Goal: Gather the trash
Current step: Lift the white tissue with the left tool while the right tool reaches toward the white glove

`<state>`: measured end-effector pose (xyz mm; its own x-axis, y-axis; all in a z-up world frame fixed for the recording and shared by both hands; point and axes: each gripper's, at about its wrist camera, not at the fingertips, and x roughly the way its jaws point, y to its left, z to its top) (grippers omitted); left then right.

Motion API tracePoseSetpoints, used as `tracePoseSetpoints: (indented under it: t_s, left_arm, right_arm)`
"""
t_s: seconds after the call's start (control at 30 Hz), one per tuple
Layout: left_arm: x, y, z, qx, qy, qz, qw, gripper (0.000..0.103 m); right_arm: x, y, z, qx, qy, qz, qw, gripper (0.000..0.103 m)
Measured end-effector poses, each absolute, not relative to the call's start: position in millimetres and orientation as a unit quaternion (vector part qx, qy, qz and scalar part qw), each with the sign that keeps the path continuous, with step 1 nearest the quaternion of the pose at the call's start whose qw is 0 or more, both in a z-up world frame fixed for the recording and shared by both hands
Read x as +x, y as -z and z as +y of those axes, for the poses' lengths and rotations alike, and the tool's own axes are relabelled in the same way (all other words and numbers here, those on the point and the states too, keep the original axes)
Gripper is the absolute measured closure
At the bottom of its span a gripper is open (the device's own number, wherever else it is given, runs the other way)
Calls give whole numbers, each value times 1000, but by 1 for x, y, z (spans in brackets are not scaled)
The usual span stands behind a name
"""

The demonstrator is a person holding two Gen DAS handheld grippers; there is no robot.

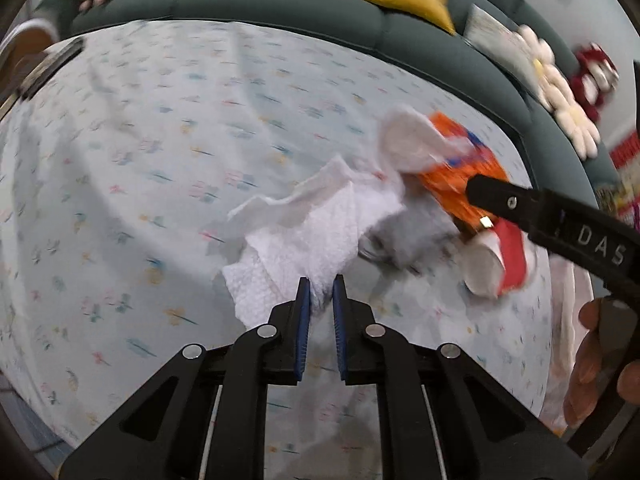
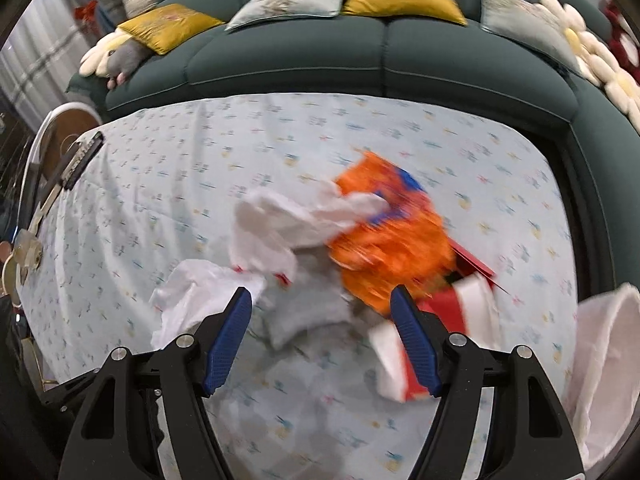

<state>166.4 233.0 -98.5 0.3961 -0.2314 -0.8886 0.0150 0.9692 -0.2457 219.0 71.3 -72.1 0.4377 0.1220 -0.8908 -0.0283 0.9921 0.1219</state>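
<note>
While pinched between left fingers (image 1: 304,304), tissue (image 1: 308,232)

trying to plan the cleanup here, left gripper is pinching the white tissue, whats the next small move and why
Probably lift the left gripper a little, to pull the tissue free of the pile. Its blue pads are shut on the tissue's near edge, while the far end still lies against the orange wrapper on the tablecloth. The right gripper is open and empty.

Dark green sofa (image 2: 360,64) behind floral-clothed table (image 2: 240,152)
</note>
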Motion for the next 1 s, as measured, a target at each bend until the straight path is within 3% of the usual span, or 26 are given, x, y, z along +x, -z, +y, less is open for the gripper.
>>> tracePoseSetpoints:
  t_s: [0.3, 0.37, 0.43, 0.5, 1.0]
  left_arm:
    - [193, 85, 268, -109, 29, 524, 844, 92]
    - [194, 87, 272, -114, 29, 525, 843, 92]
    - [194, 88, 270, -114, 33, 527, 842, 92]
    - [194, 89, 267, -117, 39, 529, 840, 92]
    - [174, 35, 186, -90, 102, 498, 856, 92]
  right_arm:
    - [255, 104, 123, 17, -57, 544, 837, 36]
    - [260, 115, 129, -2, -51, 551, 833, 45]
    - [262, 125, 131, -7, -51, 566, 823, 76]
    - [261, 128, 128, 3, -51, 571, 820, 89]
    - [205, 3, 51, 44, -42, 473, 879, 95]
